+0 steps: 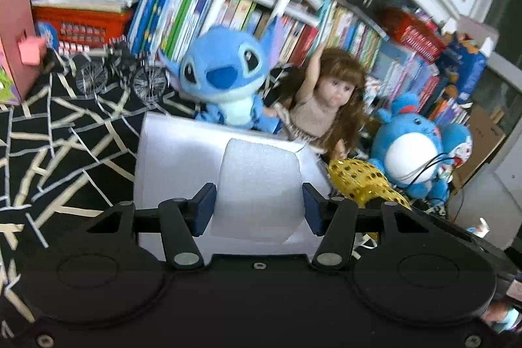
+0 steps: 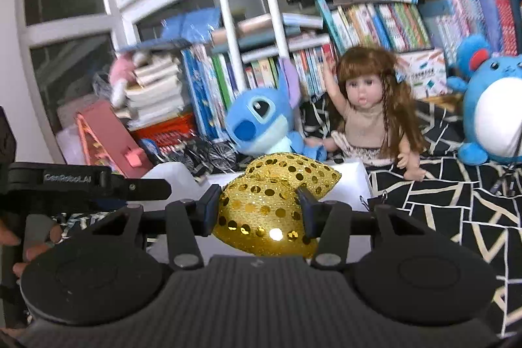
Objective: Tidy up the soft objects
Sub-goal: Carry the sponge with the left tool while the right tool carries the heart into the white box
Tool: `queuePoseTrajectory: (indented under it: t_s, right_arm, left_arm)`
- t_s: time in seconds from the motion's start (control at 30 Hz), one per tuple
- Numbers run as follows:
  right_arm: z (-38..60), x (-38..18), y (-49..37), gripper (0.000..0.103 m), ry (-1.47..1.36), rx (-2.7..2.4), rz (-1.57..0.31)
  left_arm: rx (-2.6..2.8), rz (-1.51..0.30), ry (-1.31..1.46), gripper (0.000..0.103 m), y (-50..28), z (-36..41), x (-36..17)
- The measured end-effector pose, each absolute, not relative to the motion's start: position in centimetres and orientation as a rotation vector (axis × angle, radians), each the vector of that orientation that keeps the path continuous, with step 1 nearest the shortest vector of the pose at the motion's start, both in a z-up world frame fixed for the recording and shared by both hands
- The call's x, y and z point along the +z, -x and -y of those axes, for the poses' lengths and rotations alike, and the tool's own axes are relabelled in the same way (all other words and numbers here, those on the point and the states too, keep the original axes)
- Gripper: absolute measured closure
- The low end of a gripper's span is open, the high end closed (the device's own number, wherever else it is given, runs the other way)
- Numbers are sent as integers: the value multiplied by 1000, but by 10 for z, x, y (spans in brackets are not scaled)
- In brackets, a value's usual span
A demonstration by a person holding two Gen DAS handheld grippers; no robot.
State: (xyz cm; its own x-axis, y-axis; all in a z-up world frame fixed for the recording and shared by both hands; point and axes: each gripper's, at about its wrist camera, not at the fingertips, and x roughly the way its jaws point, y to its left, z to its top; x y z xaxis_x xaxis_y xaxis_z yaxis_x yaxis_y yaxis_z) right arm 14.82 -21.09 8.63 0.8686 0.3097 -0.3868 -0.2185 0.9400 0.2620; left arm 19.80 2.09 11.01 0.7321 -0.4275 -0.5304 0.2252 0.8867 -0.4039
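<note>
My left claw is clenched on a white roll of soft foam sheet, its blue pads pressing the roll's two sides so it cannot slump. I hold it above the white rectangular box, my landmark here, because that box looks like the place meant for the soft things.

My right claw grips a gold sequinned fabric heart cushion by its lower half, the pads sinking into the stuffing. It hangs over the box's right side, beside the foam roll, so I judge both pieces are bound for the same container.

Behind the box sit the blue plush alien toy and the brown-haired baby doll, propped upright against the books. To the box's right, behind the cushion, sits the round blue plush with a white belly.
</note>
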Motion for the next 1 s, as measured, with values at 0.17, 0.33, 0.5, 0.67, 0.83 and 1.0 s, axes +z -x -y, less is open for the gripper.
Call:
queuePoseTrajectory:
  t_s: [0.17, 0.33, 0.5, 0.67, 0.83, 1.0]
  right_arm:
    - [216, 59, -194, 49, -265, 242, -569]
    - [220, 34, -218, 49, -309, 232, -645]
    - [221, 21, -228, 49, -321, 224, -673]
    - [220, 12, -233, 48, -321, 224, -685]
    - [218, 4, -236, 48, -307, 229, -702]
    - [217, 0, -239, 48, -304, 238, -715]
  left_arm:
    - [-365, -772, 365, 49, -238, -6, 80]
    - [-357, -817, 399, 49, -260, 8, 57]
    - [-376, -811, 408, 49, -274, 22, 45]
    - [-359, -836, 406, 49, -282, 31, 33]
    - [-353, -856, 401, 49, -284, 35, 23]
    - [-353, -860, 395, 49, -286, 37, 18]
